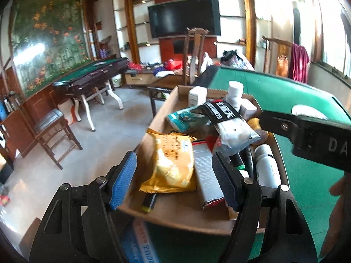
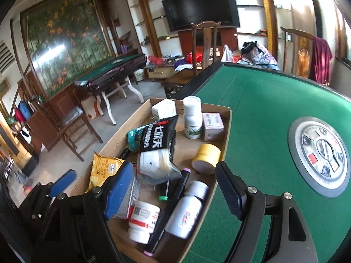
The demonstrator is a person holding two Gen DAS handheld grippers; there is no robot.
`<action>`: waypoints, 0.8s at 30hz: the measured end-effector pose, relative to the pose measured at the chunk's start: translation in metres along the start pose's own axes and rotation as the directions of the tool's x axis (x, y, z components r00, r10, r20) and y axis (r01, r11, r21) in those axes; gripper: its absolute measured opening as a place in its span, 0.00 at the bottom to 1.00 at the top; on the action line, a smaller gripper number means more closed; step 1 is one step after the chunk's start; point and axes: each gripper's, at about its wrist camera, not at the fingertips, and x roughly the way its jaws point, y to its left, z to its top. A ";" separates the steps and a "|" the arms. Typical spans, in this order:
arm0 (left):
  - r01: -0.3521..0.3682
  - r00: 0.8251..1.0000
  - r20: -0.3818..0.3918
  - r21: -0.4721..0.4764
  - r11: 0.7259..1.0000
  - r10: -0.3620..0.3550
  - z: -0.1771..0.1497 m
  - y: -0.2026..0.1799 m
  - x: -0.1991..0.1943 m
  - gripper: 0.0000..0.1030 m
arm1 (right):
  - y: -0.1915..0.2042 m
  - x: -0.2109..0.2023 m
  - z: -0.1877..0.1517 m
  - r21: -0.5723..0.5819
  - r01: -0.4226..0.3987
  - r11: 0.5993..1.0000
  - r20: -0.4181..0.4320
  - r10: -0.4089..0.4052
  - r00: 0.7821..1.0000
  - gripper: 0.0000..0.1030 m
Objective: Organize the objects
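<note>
Both tongs agape over crowded cardboard tray, nothing gripped

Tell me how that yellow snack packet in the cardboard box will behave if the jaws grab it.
The yellow snack packet looks like a thin crinkled film pouch, so it will probably sag and crumple. It is likely light. The glossy film may slip. It lies among other items in the cardboard box, so a grab could disturb them.

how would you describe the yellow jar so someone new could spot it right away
On the green table sits an open cardboard tray of small items. The yellow jar lies tipped on its side by the tray's right wall. It is the only squat yellow cylinder there; the bottles around it are white.
</note>
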 end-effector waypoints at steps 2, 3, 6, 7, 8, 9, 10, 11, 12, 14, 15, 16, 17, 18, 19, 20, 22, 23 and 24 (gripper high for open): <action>-0.022 1.000 0.019 -0.003 1.000 0.022 -0.003 0.002 -0.006 0.70 | -0.001 -0.011 -0.007 -0.007 0.009 1.000 0.044 -0.008 0.999 0.75; -0.021 1.000 0.018 -0.004 1.000 0.021 -0.005 0.003 -0.008 0.70 | -0.001 -0.015 -0.009 -0.015 0.013 1.000 0.059 -0.012 0.998 0.75; -0.017 1.000 -0.001 -0.024 1.000 0.017 -0.009 0.004 -0.010 0.70 | -0.004 -0.028 -0.016 -0.019 0.010 1.000 0.101 -0.008 0.995 0.77; -0.018 1.000 -0.008 -0.030 0.999 0.018 -0.009 0.003 -0.010 0.70 | -0.006 -0.030 -0.017 -0.017 0.005 1.000 0.105 -0.004 0.994 0.77; -0.012 1.000 -0.012 -0.040 0.999 0.012 -0.009 0.004 -0.010 0.70 | -0.008 -0.033 -0.019 -0.014 -0.005 1.000 0.112 0.006 0.994 0.77; -0.011 1.000 -0.010 -0.048 0.999 0.011 -0.009 0.002 -0.011 0.70 | -0.009 -0.034 -0.021 -0.016 -0.007 1.000 0.114 0.009 0.993 0.77; -0.016 1.000 -0.006 -0.052 0.999 0.016 -0.009 0.002 -0.010 0.70 | -0.009 -0.035 -0.022 -0.026 -0.004 1.000 0.110 0.007 0.994 0.77; -0.026 1.000 0.004 -0.053 0.998 0.026 -0.009 0.001 -0.011 0.70 | -0.009 -0.036 -0.023 -0.031 -0.004 1.000 0.107 0.008 0.994 0.77; -0.047 0.999 0.017 -0.056 0.997 0.048 -0.009 -0.001 -0.013 0.70 | -0.009 -0.036 -0.024 -0.032 -0.008 0.999 0.106 0.011 0.994 0.77; -0.126 0.991 0.034 -0.062 0.990 0.128 -0.010 -0.003 -0.015 0.70 | -0.010 -0.038 -0.026 -0.034 -0.016 0.999 0.106 0.020 0.994 0.77; -0.150 0.988 0.032 -0.057 0.987 0.152 -0.010 -0.005 -0.014 0.70 | -0.009 -0.039 -0.028 -0.036 -0.018 0.999 0.105 0.021 0.994 0.77; -0.157 0.987 0.027 -0.050 0.986 0.158 -0.009 -0.006 -0.014 0.70 | -0.010 -0.039 -0.028 -0.039 -0.020 0.999 0.106 0.024 0.994 0.77; -0.156 0.987 0.023 -0.041 0.987 0.157 -0.009 -0.007 -0.014 0.70 | -0.010 -0.041 -0.029 -0.043 -0.019 0.999 0.116 0.024 0.993 0.77; -0.141 0.989 0.029 -0.033 0.989 0.142 -0.010 -0.008 -0.015 0.70 | -0.008 -0.042 -0.031 -0.048 -0.015 0.999 0.123 0.020 0.992 0.77; -0.129 0.991 0.034 -0.033 0.991 0.130 -0.010 -0.007 -0.016 0.71 | -0.007 -0.042 -0.031 -0.056 -0.009 0.998 0.127 0.016 0.992 0.77; -0.127 0.991 0.037 -0.037 0.991 0.128 -0.010 -0.006 -0.017 0.71 | -0.005 -0.042 -0.032 -0.067 -0.005 0.998 0.128 0.014 0.992 0.77; -0.117 0.992 0.043 -0.046 0.992 0.119 -0.010 -0.004 -0.019 0.70 | -0.002 -0.042 -0.033 -0.077 -0.003 0.997 0.126 0.013 0.992 0.77; -0.109 0.993 0.046 -0.057 0.992 0.112 -0.010 -0.001 -0.020 0.71 | -0.001 -0.042 -0.033 -0.081 -0.006 0.997 0.125 0.016 0.992 0.77; -0.110 0.993 0.043 -0.064 0.992 0.113 -0.010 0.000 -0.020 0.71 | -0.001 -0.042 -0.033 -0.083 -0.012 0.997 0.124 0.023 0.992 0.77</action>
